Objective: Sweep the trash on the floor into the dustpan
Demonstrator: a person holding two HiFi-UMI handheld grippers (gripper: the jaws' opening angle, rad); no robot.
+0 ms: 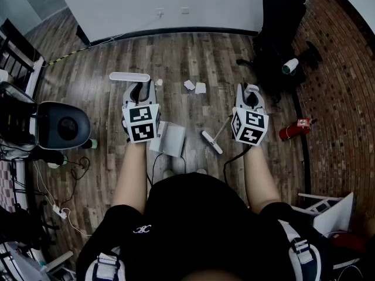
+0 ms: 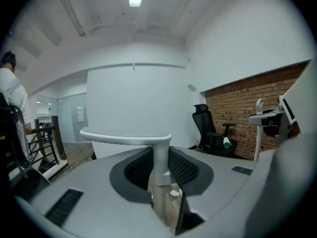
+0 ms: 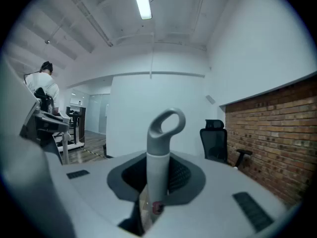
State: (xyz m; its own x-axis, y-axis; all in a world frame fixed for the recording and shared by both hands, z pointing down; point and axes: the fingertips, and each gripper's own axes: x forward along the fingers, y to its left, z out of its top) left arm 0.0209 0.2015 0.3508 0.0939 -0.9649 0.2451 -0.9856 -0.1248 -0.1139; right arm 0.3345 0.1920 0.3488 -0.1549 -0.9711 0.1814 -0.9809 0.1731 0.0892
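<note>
— What are they gripping?
— The left hand-held gripper (image 1: 139,91) is clamped on the dustpan (image 1: 169,138)'s smooth grey T-topped stem. The right hand-held gripper (image 1: 250,93) is clamped on the broom (image 1: 212,141)'s round, loop-ended handle. Both forearms reach forward, side by side.
— And the trash?
— Crumpled white paper scraps (image 1: 200,88) on the plank floor (image 1: 176,54), ahead, between both.

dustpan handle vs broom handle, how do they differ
The dustpan handle ends in a flat crossbar; the broom handle ends in a closed loop. The dustpan handle is clamped in the left gripper, the broom handle in the right gripper. Both are pale grey and sit between shut jaws.
</note>
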